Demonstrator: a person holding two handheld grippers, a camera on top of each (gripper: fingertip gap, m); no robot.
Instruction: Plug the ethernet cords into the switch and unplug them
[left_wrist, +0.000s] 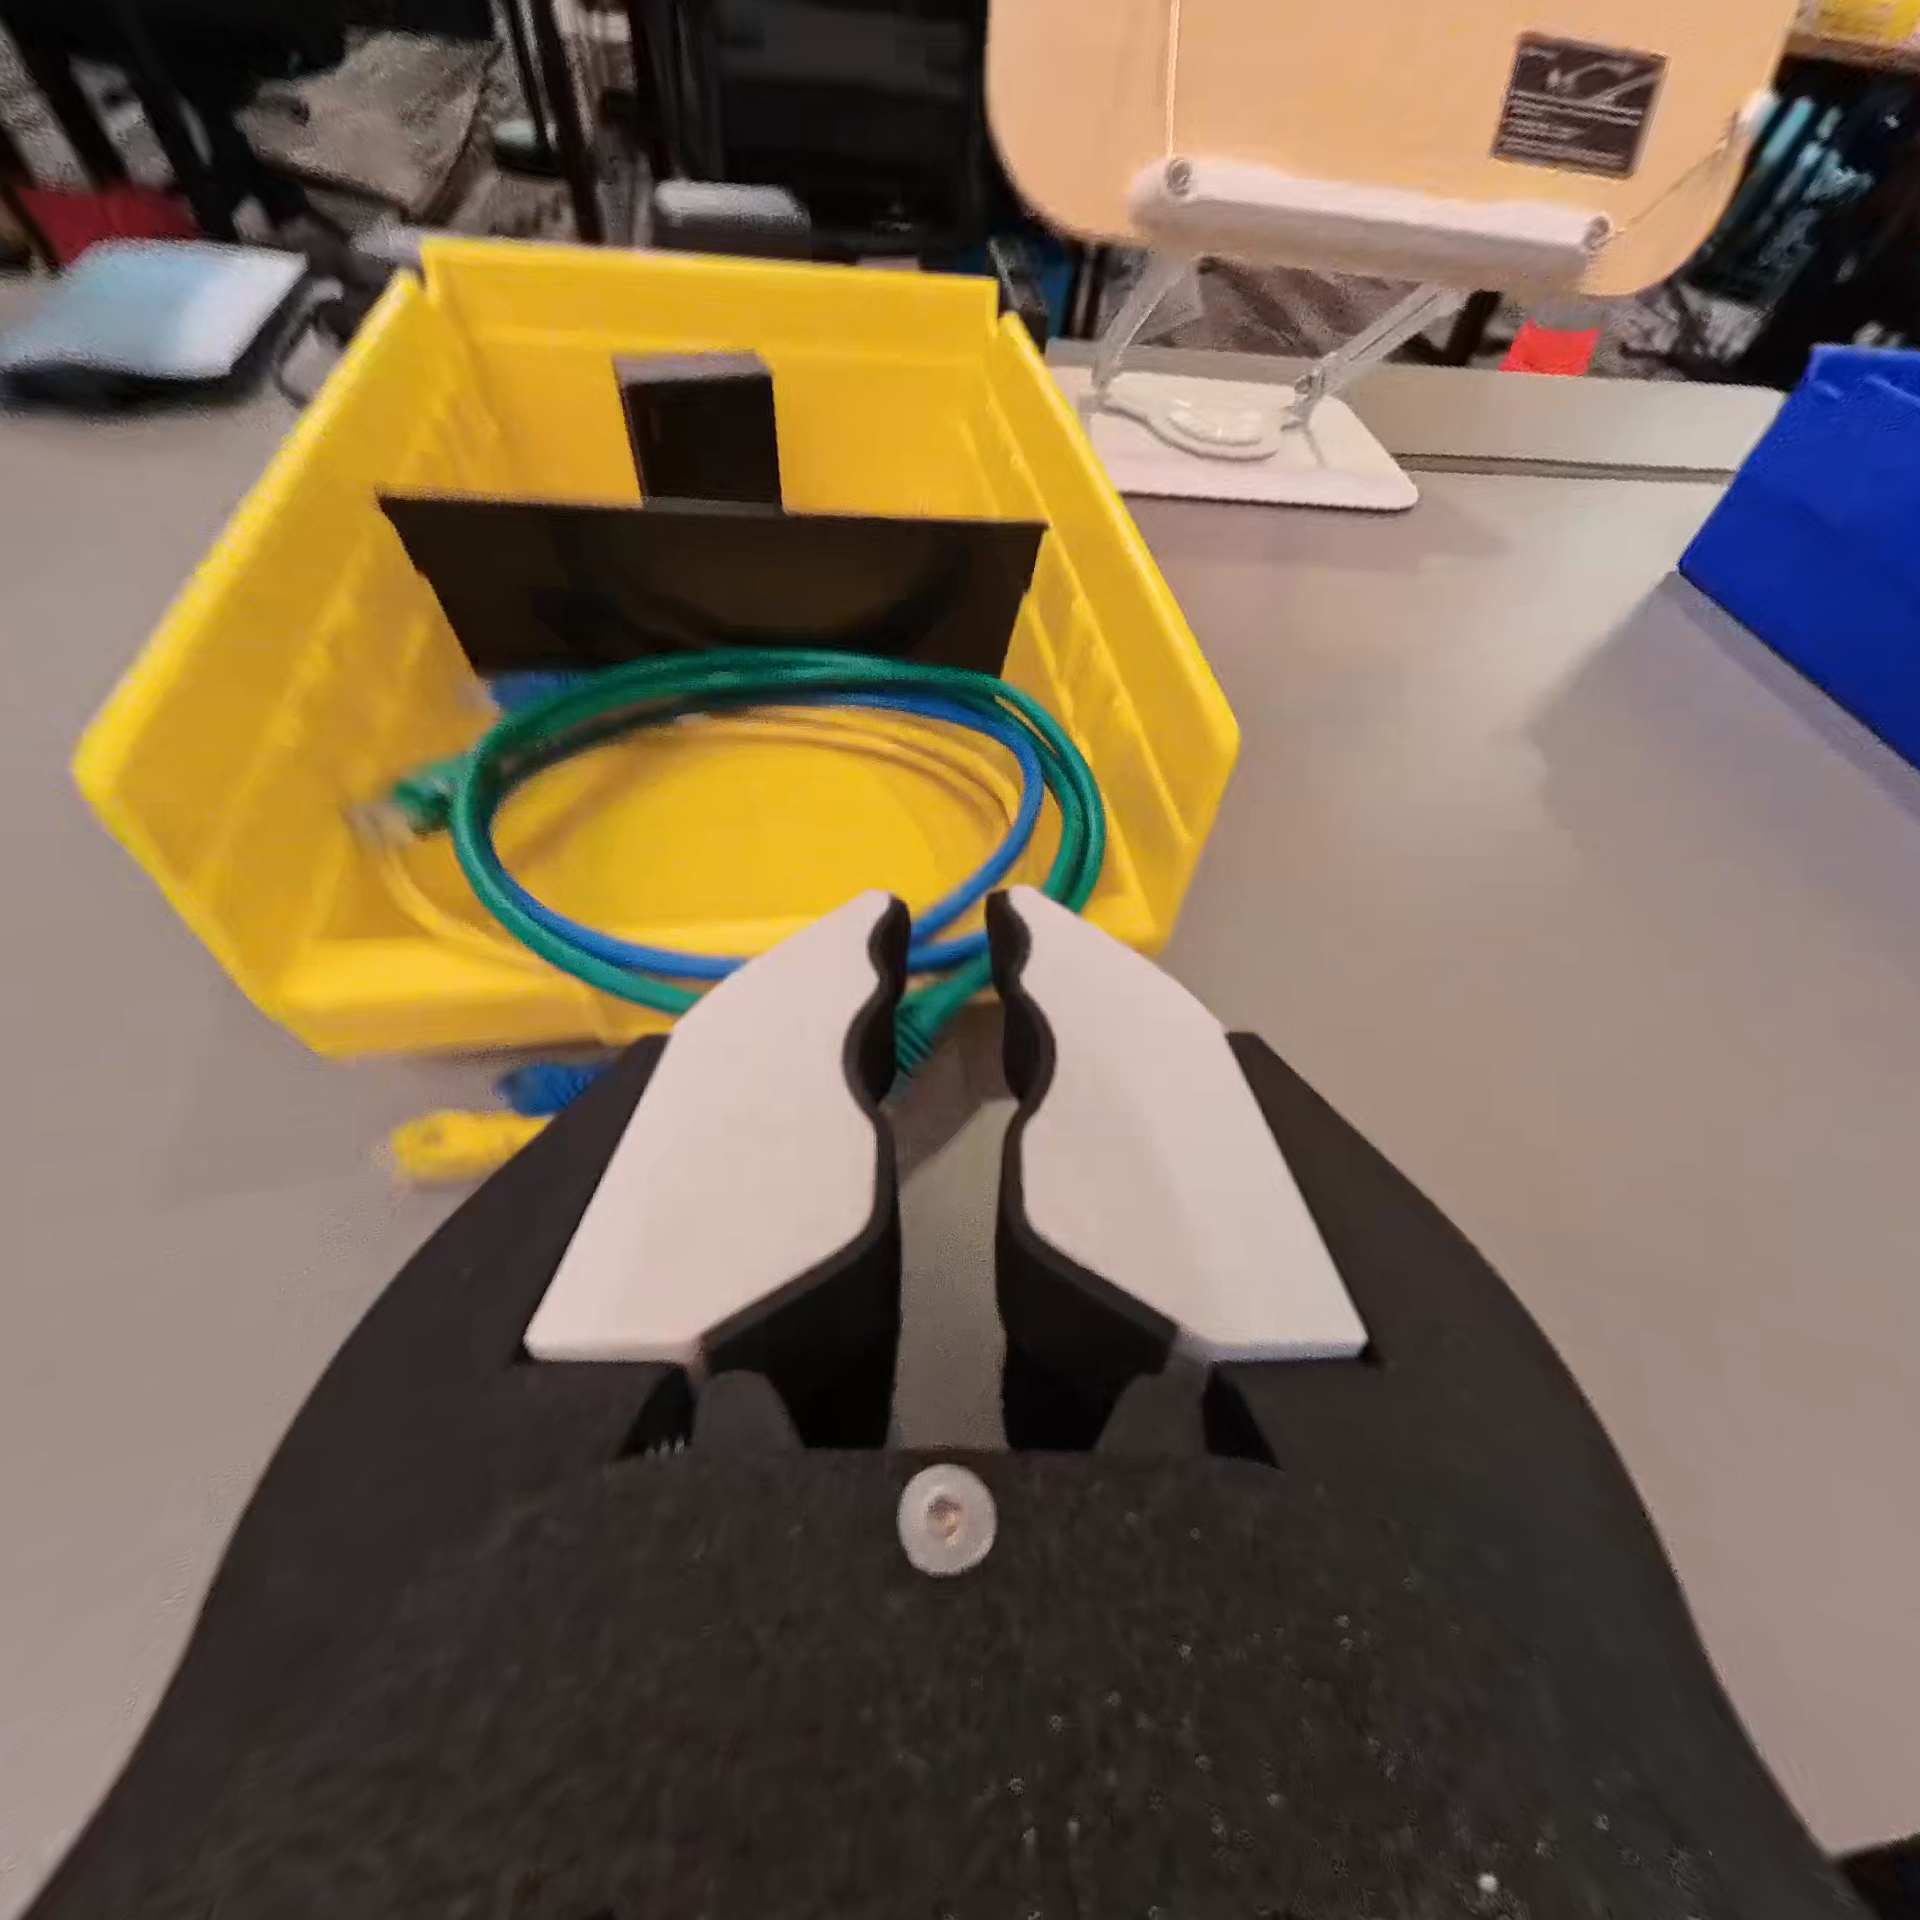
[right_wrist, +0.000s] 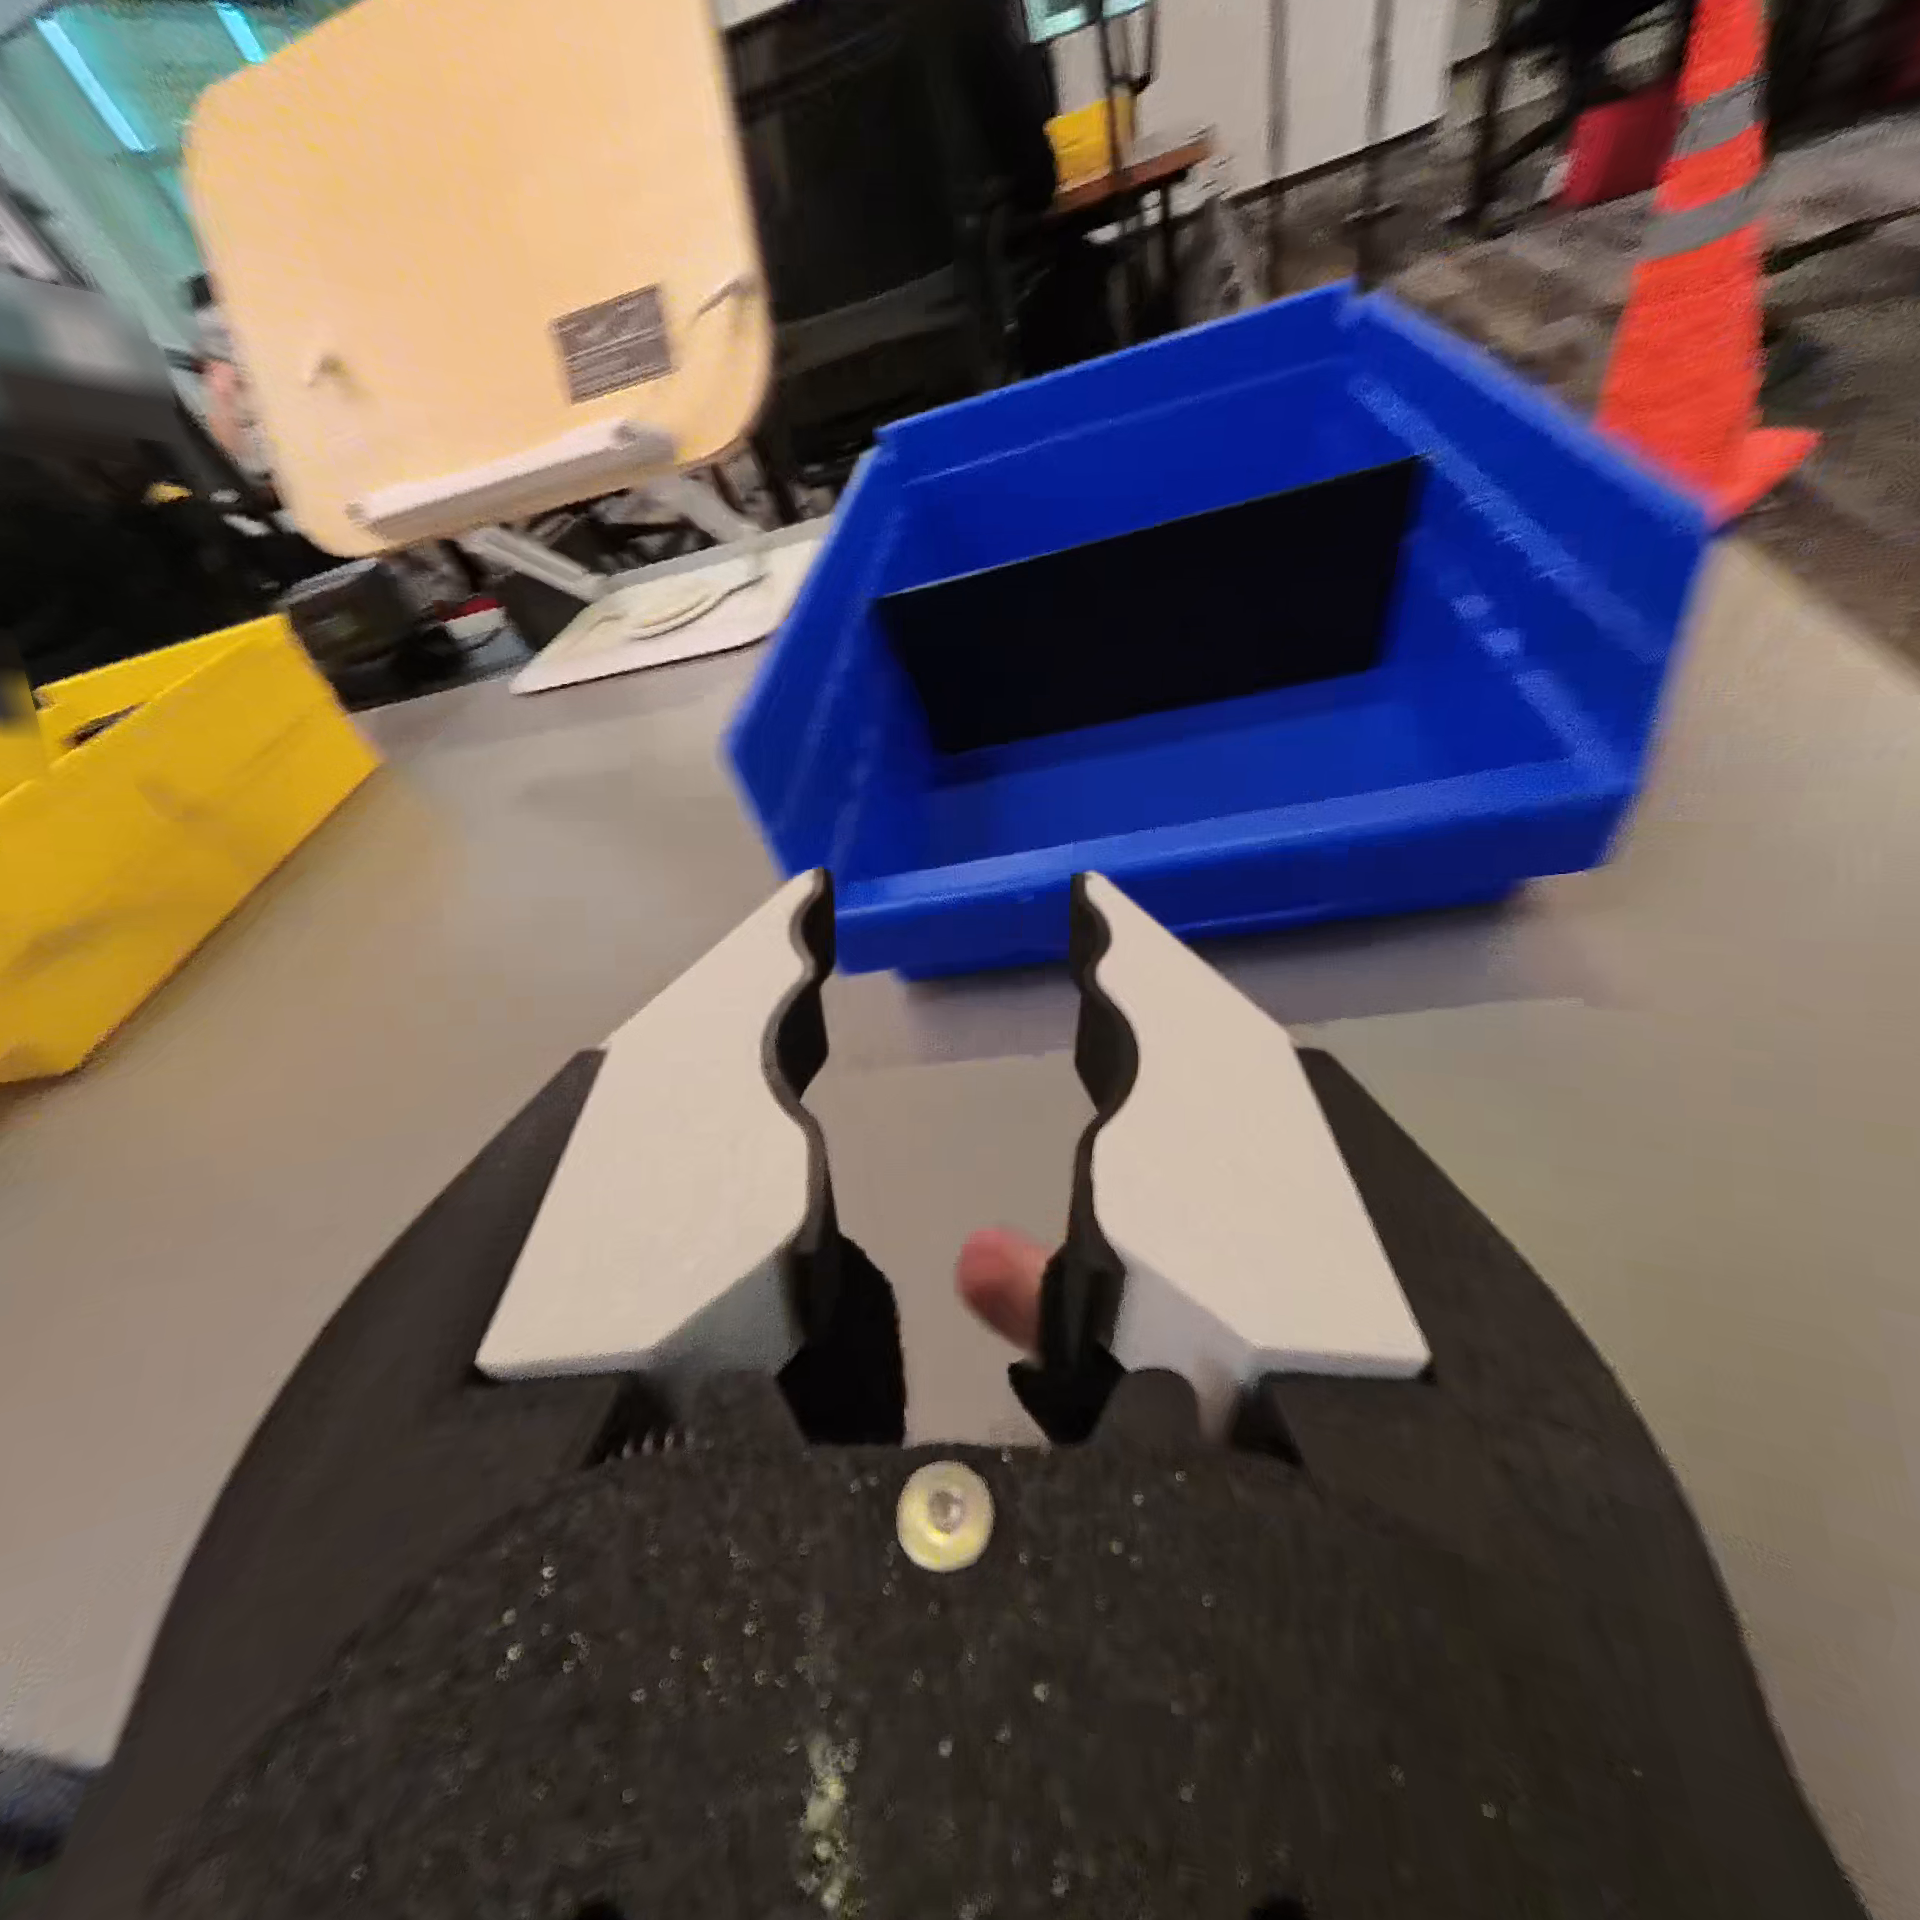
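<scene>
The left gripper (left_wrist: 948, 914), jaws slightly parted and empty, hovers at the yellow plastic bin's (left_wrist: 239, 748) near lip. The coiled green ethernet cord (left_wrist: 1081, 821) and blue ethernet cord (left_wrist: 1023, 774) lie at twelve o'clock, their loop flat, running nine to three. The right gripper (right_wrist: 951, 899), wider open and empty, faces a blue plastic bin (right_wrist: 1226, 883); the left looks nearer. I cannot identify the switch.

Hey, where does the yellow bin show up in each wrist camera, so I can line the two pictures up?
Left wrist view: the yellow bin fills the upper left and centre, just beyond the left gripper, with coiled cords inside.
Right wrist view: only a blurred part of the yellow bin shows at the left edge, left of the right gripper.
Shared landmark: the blue bin, at the right edge in the left view and at centre right in the right view.
</scene>
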